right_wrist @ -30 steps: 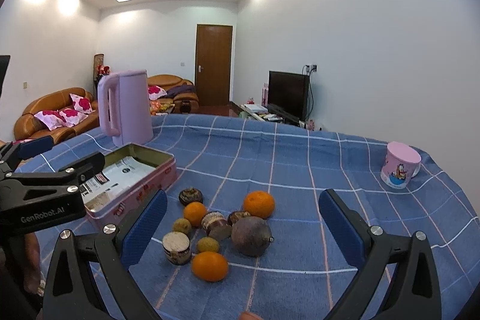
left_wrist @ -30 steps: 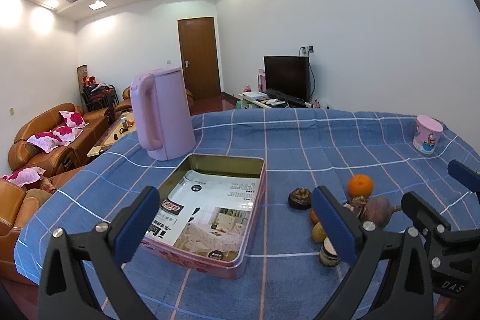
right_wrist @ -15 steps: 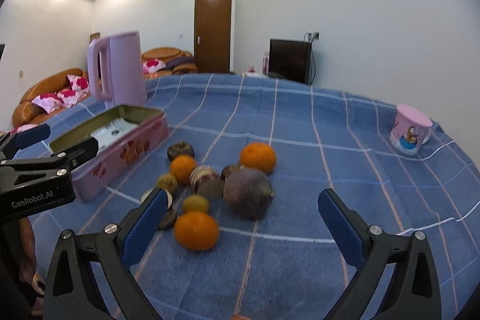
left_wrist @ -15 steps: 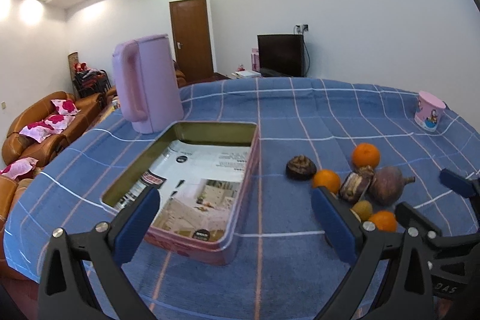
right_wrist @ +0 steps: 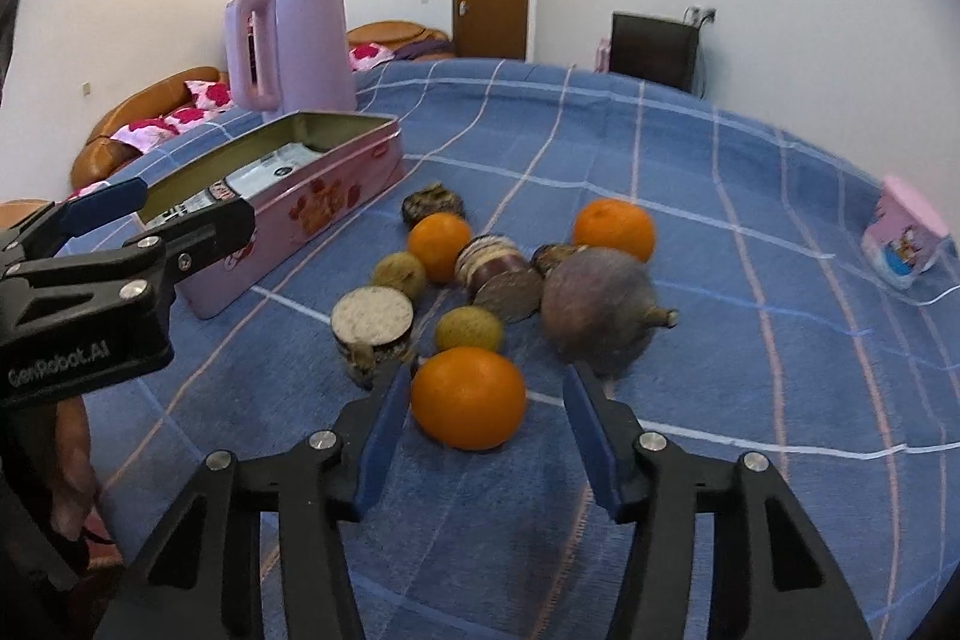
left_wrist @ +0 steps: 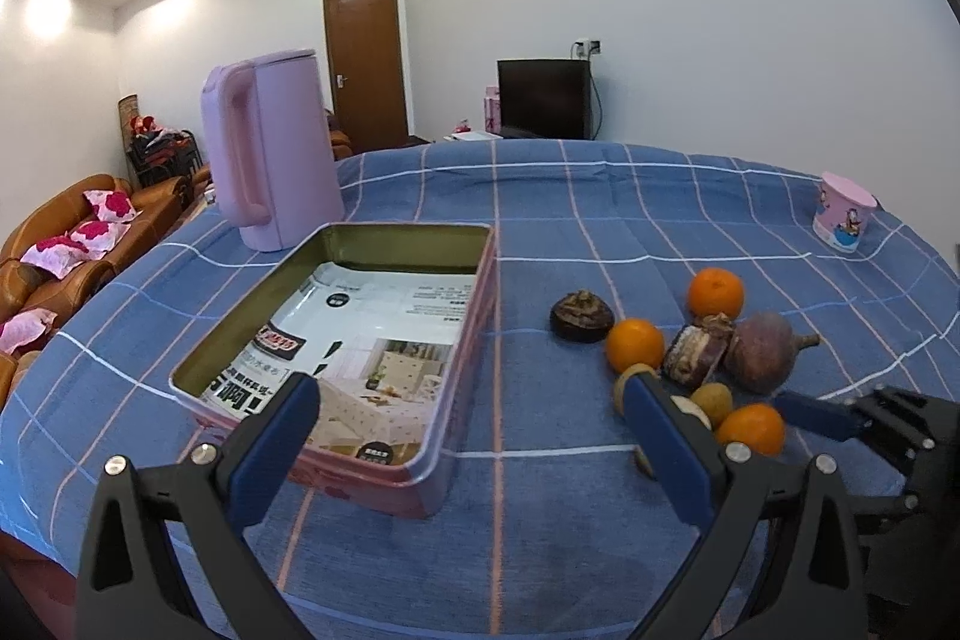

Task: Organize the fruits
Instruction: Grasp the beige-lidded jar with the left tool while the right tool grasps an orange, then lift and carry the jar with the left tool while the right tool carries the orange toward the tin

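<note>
Right gripper (right_wrist: 486, 418) spread round nearest orange (right_wrist: 468, 397), not pinching yet; off-centre squeeze could roll it into neighbouring fruits; left gripper (left_wrist: 474, 424) spread, holding nothing.

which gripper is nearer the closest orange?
Right. The right gripper straddles the nearest orange, fingers open either side. The left gripper hovers over the pink tin, off to the orange's left.
</note>
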`<act>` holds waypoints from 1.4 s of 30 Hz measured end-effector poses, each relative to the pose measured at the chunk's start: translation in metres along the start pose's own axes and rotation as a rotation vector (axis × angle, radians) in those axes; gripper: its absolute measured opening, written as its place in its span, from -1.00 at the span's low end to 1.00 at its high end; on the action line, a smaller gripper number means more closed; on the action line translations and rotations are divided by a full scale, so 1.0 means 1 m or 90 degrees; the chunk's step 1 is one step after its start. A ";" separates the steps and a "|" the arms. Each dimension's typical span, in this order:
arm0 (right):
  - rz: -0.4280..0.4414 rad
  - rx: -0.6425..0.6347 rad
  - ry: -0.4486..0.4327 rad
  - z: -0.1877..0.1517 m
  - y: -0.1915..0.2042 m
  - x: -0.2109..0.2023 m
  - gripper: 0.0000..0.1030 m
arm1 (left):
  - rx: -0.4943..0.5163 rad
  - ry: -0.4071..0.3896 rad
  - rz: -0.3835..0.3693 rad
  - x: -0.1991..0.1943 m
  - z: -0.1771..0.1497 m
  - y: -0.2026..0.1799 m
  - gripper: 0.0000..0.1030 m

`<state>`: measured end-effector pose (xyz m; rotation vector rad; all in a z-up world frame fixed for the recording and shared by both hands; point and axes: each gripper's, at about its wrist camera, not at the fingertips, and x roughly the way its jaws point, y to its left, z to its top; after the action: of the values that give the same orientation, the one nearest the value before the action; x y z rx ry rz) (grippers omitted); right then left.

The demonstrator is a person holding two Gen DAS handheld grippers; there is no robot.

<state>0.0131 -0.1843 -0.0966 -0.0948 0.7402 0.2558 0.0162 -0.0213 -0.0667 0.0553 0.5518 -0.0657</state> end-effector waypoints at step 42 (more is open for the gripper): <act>-0.086 0.055 -0.083 -0.012 -0.042 -0.031 -0.19 | 0.075 0.178 -0.180 0.044 -0.009 -0.066 -0.31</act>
<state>-0.0059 -0.2326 -0.0851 -0.0455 0.6109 0.0992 0.0437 -0.0887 -0.0997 0.1023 0.8320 -0.3711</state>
